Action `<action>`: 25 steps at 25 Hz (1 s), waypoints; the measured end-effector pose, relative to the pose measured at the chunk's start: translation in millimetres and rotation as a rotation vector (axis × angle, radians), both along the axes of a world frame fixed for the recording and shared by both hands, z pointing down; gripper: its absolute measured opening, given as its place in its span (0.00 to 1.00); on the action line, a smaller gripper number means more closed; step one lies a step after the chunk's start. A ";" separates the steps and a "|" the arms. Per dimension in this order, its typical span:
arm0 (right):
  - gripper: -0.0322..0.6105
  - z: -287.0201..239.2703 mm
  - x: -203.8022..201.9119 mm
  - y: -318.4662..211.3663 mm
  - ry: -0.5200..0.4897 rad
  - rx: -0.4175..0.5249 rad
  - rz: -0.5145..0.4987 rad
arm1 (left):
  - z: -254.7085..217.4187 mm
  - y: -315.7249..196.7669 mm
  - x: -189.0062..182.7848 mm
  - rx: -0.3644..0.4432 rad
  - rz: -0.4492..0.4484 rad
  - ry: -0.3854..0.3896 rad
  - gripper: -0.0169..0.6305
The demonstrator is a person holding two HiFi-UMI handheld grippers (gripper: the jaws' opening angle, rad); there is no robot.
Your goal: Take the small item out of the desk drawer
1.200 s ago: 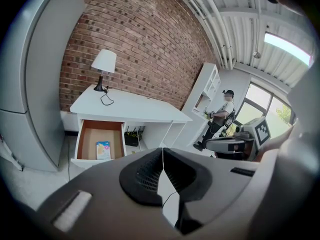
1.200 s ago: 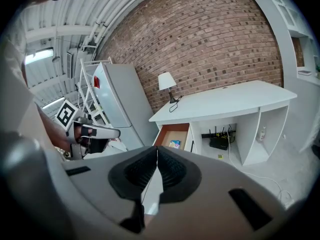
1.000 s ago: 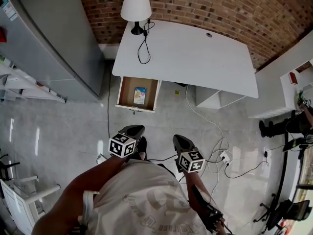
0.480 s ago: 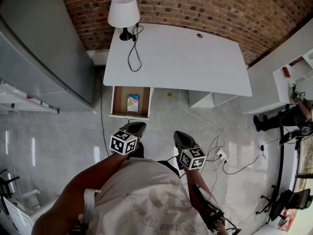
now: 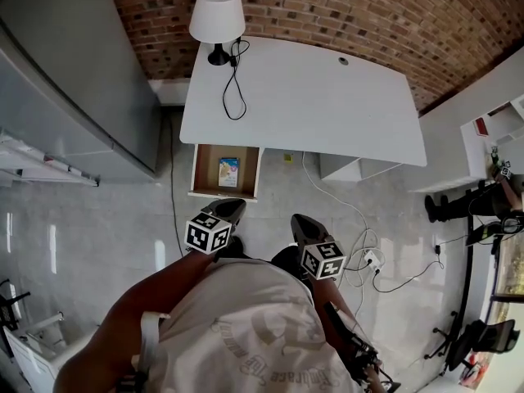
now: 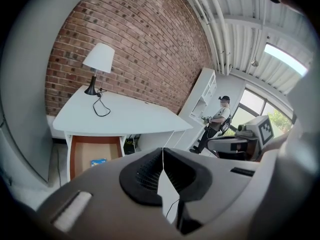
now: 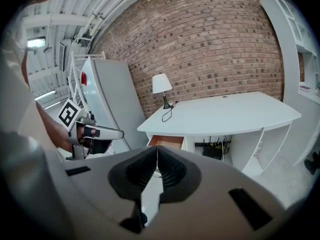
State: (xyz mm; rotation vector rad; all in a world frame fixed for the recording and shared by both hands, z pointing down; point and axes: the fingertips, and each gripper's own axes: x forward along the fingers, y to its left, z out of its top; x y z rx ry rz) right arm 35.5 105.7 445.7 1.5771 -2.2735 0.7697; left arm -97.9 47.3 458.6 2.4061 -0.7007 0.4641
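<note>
small item (image 5: 228, 171): print too small | fridge (image 5: 74, 72): cut off left

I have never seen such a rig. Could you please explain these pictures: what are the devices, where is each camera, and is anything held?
There is no robot: a person stands holding two hand tools with jaws. The head view looks down from a camera on the person's head. The other two views come from cameras riding on the left gripper and the right gripper. Both have their jaws shut and hold nothing. Ahead is a white desk with a lamp. Its drawer is open, with a small item inside.
</note>
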 end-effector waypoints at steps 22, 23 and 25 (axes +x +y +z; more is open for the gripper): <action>0.06 9.4 6.3 -91.1 -0.046 -0.008 -0.178 | 8.5 -58.6 -16.7 -0.035 -0.203 -0.068 0.04; 0.06 10.0 8.0 -96.9 -0.050 -0.010 -0.187 | 8.8 -63.0 -14.8 -0.033 -0.208 -0.074 0.04; 0.06 12.6 11.8 -107.9 -0.060 -0.017 -0.203 | 9.5 -71.8 -11.6 -0.031 -0.219 -0.084 0.04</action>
